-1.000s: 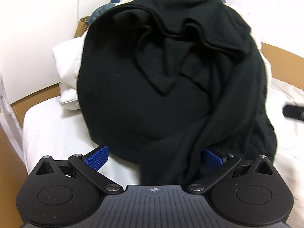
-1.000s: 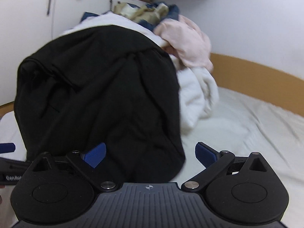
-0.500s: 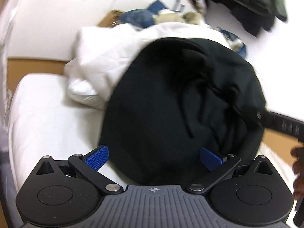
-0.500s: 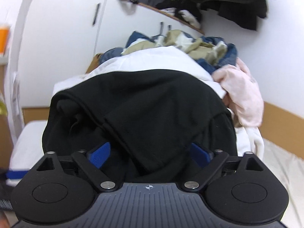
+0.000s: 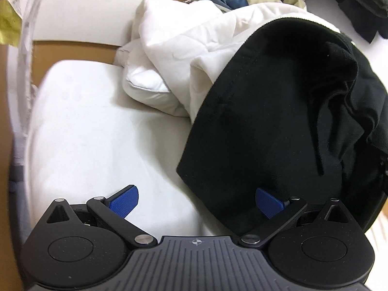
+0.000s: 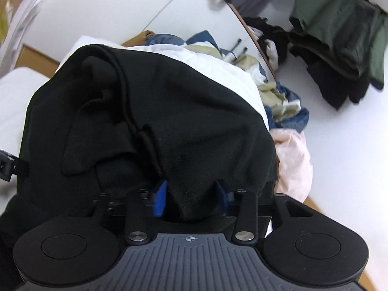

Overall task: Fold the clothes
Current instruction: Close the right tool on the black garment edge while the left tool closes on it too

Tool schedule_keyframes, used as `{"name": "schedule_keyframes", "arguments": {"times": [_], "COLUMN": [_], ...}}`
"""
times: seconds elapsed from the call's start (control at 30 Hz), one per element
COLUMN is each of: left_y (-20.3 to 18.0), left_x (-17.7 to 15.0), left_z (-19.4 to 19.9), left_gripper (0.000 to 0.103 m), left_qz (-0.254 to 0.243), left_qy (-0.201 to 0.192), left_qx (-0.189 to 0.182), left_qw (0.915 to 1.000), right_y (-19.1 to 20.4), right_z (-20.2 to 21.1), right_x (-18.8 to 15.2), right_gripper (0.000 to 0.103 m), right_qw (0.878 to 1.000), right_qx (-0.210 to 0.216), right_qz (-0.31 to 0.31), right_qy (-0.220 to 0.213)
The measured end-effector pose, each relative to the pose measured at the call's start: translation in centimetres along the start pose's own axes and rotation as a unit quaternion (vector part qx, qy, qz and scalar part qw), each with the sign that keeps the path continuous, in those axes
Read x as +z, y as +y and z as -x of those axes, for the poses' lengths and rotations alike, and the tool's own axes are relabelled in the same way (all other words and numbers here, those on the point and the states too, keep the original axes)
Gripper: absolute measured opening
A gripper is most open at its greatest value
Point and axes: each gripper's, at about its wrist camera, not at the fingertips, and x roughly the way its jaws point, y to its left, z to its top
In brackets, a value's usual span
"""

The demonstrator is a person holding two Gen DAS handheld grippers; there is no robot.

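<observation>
A black fleece garment [image 5: 278,121] lies draped over a heap of white bedding [image 5: 184,48] on the bed. My left gripper [image 5: 196,201] is open low over the white sheet, with the garment's lower left edge hanging over its right finger [image 5: 269,202]. In the right wrist view the same black garment [image 6: 169,121] fills the middle. My right gripper [image 6: 191,198] is shut on a thick fold of its near edge, and the blue pads [image 6: 161,201] are partly hidden by cloth.
The white mattress [image 5: 97,133] spreads left of the garment, with a brown frame edge [image 5: 72,48] behind. Blue, beige and pink clothes [image 6: 291,160] are heaped at the back. Dark green and black clothes [image 6: 339,36] hang on the white wall. White cupboard doors [image 6: 109,12] stand behind.
My right gripper has closed on the garment's near edge, having been open half a second ago. My left gripper has swung left and stays open, so the garment now sits to its right.
</observation>
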Motion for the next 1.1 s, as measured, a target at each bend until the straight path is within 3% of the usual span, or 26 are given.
{"name": "schedule_keyframes", "arguments": {"times": [0.03, 0.13, 0.33, 0.57, 0.7, 0.83, 0.97, 1.0, 1.07, 1.1], "left_y": [0.3, 0.7, 1.2, 0.1, -1.0, -2.1, -2.5, -2.7, -3.4, -3.8], "left_x": [0.0, -0.2, -0.1, -1.0, -1.3, -2.0, -2.6, -2.5, -2.8, -3.0], "left_z": [-0.1, -0.7, -1.9, -1.2, 0.4, 1.5, 1.8, 1.6, 0.9, 0.8], "left_gripper": [0.102, 0.102, 0.102, 0.102, 0.102, 0.102, 0.102, 0.099, 0.066, 0.059], "left_qz": [0.006, 0.017, 0.045, 0.042, -0.034, -0.120, -0.143, -0.147, -0.164, -0.169], "left_qy": [-0.001, 0.006, 0.012, -0.016, -0.058, -0.102, -0.104, -0.105, -0.091, -0.086], "left_qx": [-0.005, -0.023, -0.063, -0.032, -0.021, -0.003, -0.020, -0.020, -0.036, -0.042], "left_qw": [1.0000, 0.9996, 0.9970, 0.9985, 0.9975, 0.9876, 0.9840, 0.9834, 0.9815, 0.9810], "right_y": [-0.3, -2.5, -7.0, -11.6, -14.4, -16.9, -17.6, -17.7, -17.9, -17.9], "right_z": [0.0, -0.1, -0.1, 0.4, 0.8, 1.7, 4.0, 4.2, 4.5, 4.7], "right_x": [0.2, 1.1, 2.1, 2.7, 2.5, 1.4, 0.2, 0.1, 0.2, 0.2], "right_gripper": [0.015, 0.010, 0.008, 0.008, 0.007, 0.007, 0.007, 0.007, 0.007, 0.007], "right_qw": [1.000, 0.998, 0.994, 0.990, 0.981, 0.976, 0.974, 0.974, 0.974, 0.974], "right_qx": [-0.001, 0.016, -0.001, -0.035, -0.045, -0.064, -0.079, -0.080, -0.081, -0.082], "right_qz": [-0.008, -0.061, -0.107, -0.135, -0.189, -0.205, -0.207, -0.206, -0.207, -0.207], "right_qy": [-0.003, -0.002, -0.007, -0.032, -0.031, -0.033, -0.043, -0.044, -0.047, -0.048]}}
